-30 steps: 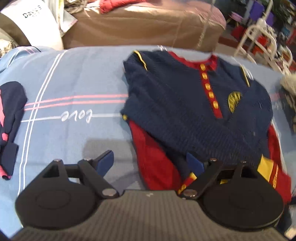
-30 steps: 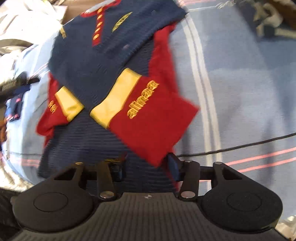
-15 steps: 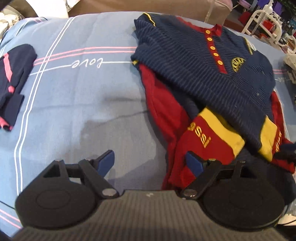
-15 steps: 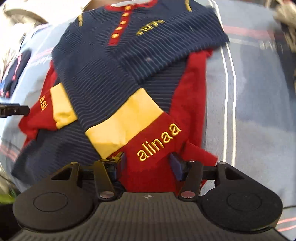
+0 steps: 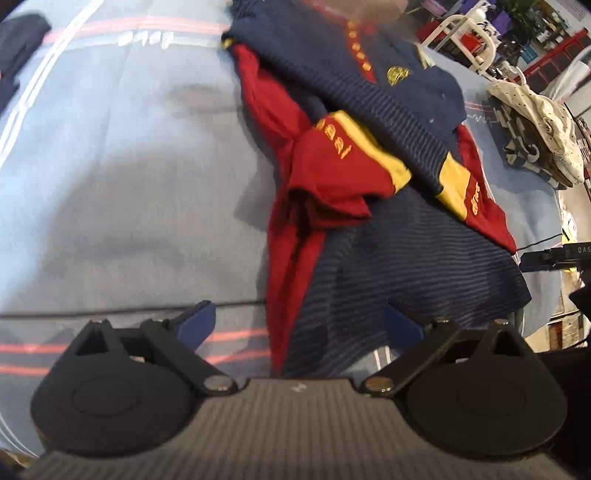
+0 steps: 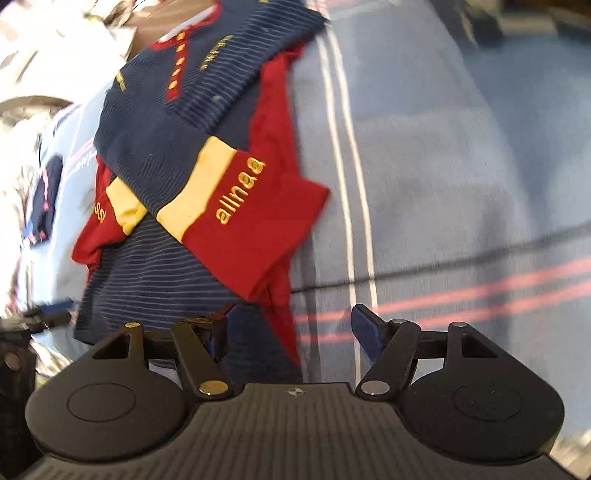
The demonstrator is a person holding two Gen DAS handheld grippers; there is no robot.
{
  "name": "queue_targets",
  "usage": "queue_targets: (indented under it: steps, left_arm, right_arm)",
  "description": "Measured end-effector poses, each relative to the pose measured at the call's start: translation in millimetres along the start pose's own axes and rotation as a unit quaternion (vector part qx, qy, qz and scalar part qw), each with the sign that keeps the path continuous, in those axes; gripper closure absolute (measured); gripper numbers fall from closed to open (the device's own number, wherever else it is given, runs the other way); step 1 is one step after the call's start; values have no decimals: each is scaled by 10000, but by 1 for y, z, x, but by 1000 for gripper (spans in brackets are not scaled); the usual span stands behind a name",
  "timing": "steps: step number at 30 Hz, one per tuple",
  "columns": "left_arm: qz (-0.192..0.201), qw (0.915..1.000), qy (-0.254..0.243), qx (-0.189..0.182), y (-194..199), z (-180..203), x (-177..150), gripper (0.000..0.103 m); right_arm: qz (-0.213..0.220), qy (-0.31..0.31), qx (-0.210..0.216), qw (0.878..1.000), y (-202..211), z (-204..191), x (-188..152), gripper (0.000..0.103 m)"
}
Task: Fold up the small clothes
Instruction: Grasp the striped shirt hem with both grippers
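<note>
A small navy striped shirt [image 5: 406, 258] with red sleeves and yellow bands lies face up on the blue bedsheet [image 5: 110, 166]. Both sleeves are folded across its front; the right cuff [image 6: 251, 221] reads "alinaa". My left gripper [image 5: 299, 325] hovers over the shirt's lower left hem, jaws opening, with the hem lying loose between them. My right gripper [image 6: 295, 325] hovers over the lower right hem by the red side edge [image 6: 284, 325], jaws opening, pads pressing nothing.
A folded dark garment [image 5: 18, 44] lies at the sheet's far left. A pile of white dotted clothes [image 5: 535, 122] sits to the right. A thin black cable [image 6: 443, 262] crosses the sheet near the hem. White racks [image 5: 461, 33] stand beyond the bed.
Both grippers drew back from the sleeves toward the hem. The right gripper let go of the red cuff, which now lies across the shirt. Both pairs of jaws widened.
</note>
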State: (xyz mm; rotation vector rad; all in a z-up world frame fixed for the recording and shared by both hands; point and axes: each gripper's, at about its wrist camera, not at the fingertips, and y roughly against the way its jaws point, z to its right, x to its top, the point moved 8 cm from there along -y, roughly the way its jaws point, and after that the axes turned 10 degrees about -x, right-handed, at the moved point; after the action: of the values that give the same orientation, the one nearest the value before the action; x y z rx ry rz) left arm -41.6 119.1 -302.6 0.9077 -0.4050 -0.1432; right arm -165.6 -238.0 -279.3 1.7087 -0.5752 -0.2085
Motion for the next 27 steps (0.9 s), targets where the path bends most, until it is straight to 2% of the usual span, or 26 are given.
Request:
queue_targets:
  steps: [2, 6, 8, 10, 12, 14, 15, 16, 18, 20, 22, 24, 27]
  left_arm:
    - [-69, 9997, 225, -117, -9, -4, -5, 6]
    - [85, 9991, 397, -117, -16, -6, -6, 6]
    - [52, 9989, 439, -172, -19, -1, -4, 10]
    - [-33, 9975, 556, -424, -23, 10, -5, 43]
    - [-167, 9972, 543, -479, -30, 18, -9, 53]
    - [-122, 9981, 503, -331, -35, 19, -11, 54]
    - [-41, 9973, 657, -338, -35, 17, -12, 56]
    - [26, 9957, 856, -362, -33, 14, -13, 69]
    - [-49, 9933, 1077, -407, -32, 8, -18, 90]
    - [-46, 9924, 1144, -443, -31, 5, -20, 92]
    - [-31, 9912, 1253, -425, -28, 7, -17, 94]
    - [190, 9889, 1365, -548, -14, 12, -6, 95]
    - [439, 9915, 1088, -567, 13, 19, 6, 95]
  right_arm:
    - [-15, -215, 96, 9997, 3, 6, -6, 0]
    - [-215, -264, 313, 9989, 2, 10, -18, 0]
    - [-282, -285, 456, 9982, -1, 8, -22, 0]
    - [-339, -269, 620, 9971, 0, 3, -25, 3]
    - [-424, -241, 772, 9958, -3, -4, -27, 7]
    - [-531, -366, 747, 9951, -10, -2, -29, 11]
    - [-556, -456, 779, 9944, -12, -1, -29, 14]
    - [-579, -524, 794, 9938, -14, 1, -29, 20]
    - [-651, -540, 880, 9925, -16, -1, -30, 57]
    - [-700, -508, 1032, 9909, -16, -5, -31, 74]
    - [-667, -408, 989, 9920, -14, -9, -29, 81]
    - [-565, -401, 1034, 9922, -5, -11, -22, 86]
    - [-408, -553, 1234, 9900, 20, -11, -11, 88]
